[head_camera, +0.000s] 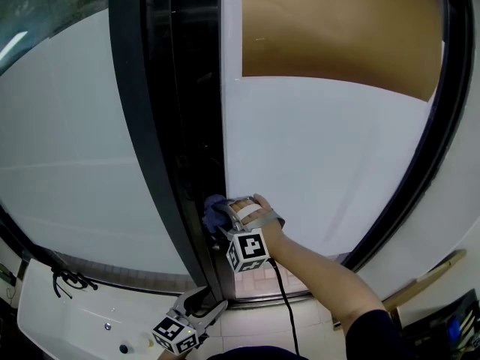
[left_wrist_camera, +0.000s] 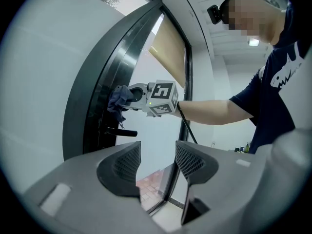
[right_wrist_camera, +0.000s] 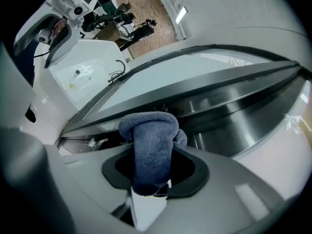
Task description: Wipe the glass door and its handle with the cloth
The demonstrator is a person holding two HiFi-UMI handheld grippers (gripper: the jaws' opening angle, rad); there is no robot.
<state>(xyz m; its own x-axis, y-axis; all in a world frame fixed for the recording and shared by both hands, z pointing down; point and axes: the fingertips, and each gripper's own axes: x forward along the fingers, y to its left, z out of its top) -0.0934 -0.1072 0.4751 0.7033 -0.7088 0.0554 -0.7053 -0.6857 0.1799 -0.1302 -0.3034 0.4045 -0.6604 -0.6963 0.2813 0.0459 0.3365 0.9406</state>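
Note:
The glass door (head_camera: 322, 163) is frosted white, with a dark metal frame (head_camera: 176, 126) running down the middle. My right gripper (head_camera: 223, 217) is shut on a blue cloth (head_camera: 214, 213) and presses it against the frame's edge. In the right gripper view the cloth (right_wrist_camera: 151, 143) sticks up folded between the jaws, in front of the steel frame (right_wrist_camera: 229, 101). In the left gripper view a black lever handle (left_wrist_camera: 123, 132) juts out just below the cloth (left_wrist_camera: 117, 99). My left gripper (head_camera: 201, 311) hangs low near the floor, open and holding nothing (left_wrist_camera: 157, 164).
A brown blind (head_camera: 337, 28) covers the top of the right pane. A white ledge (head_camera: 67, 317) with a black cable (head_camera: 69, 279) lies at the lower left. Tiled floor (head_camera: 259, 276) shows under the door. A wooden bar (head_camera: 427, 276) leans at the lower right.

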